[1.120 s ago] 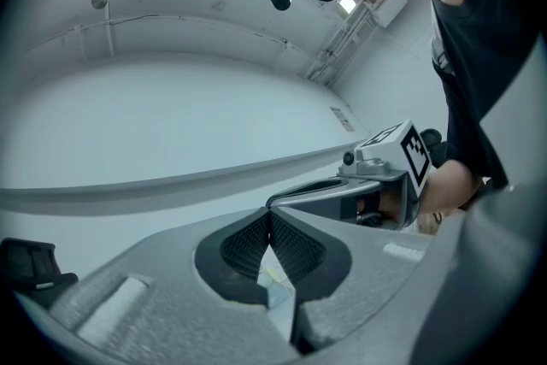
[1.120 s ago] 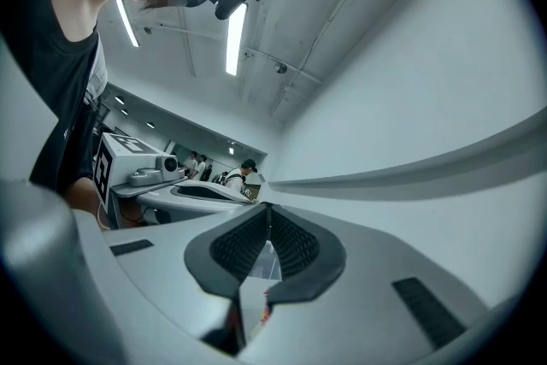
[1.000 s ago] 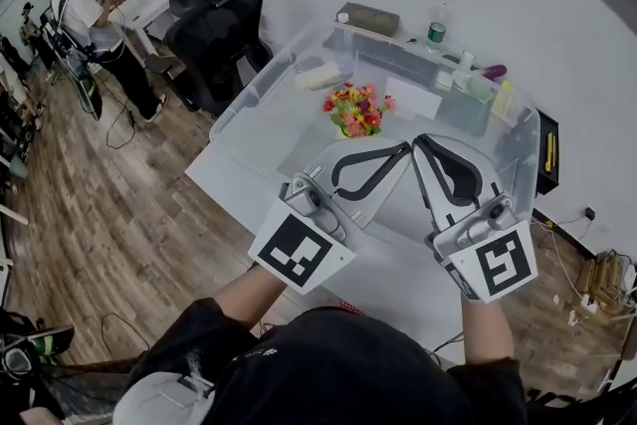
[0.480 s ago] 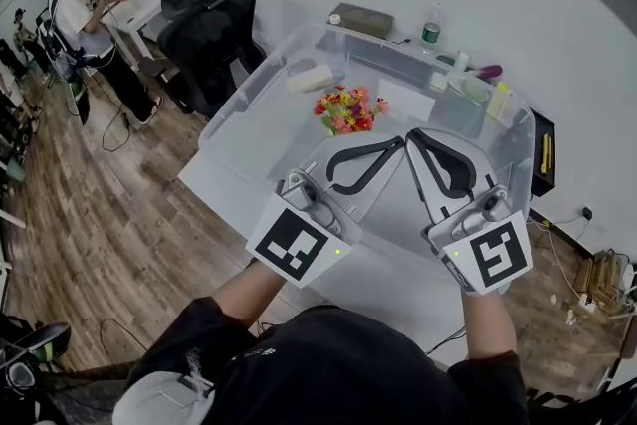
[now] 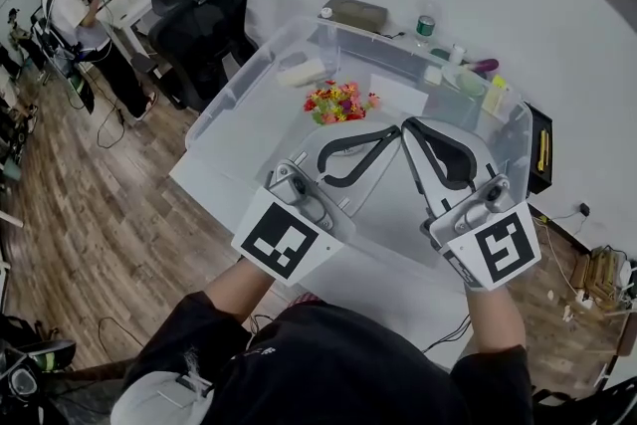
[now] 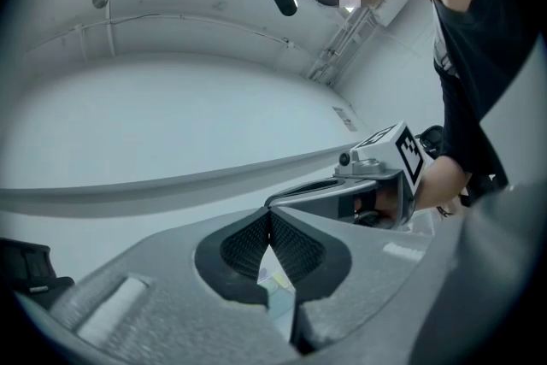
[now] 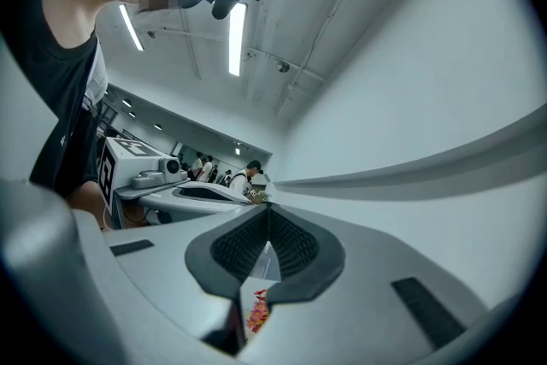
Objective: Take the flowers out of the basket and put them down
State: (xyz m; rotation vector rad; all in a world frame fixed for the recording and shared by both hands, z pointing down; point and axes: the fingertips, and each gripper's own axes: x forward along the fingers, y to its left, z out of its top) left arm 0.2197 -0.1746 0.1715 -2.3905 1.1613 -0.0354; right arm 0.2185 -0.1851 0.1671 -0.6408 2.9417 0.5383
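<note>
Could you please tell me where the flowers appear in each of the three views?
Head view: flowers upper centre, in the clear basket.
Left gripper view: not in it.
Right gripper view: flowers low centre, glimpsed beneath its jaws.
Shared landmark: the right gripper.

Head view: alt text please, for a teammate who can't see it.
Two shut, empty grippers, left and right, hover nearly tip to tip over a clear basket on a white table, short of the colourful flowers lying inside it.
</note>
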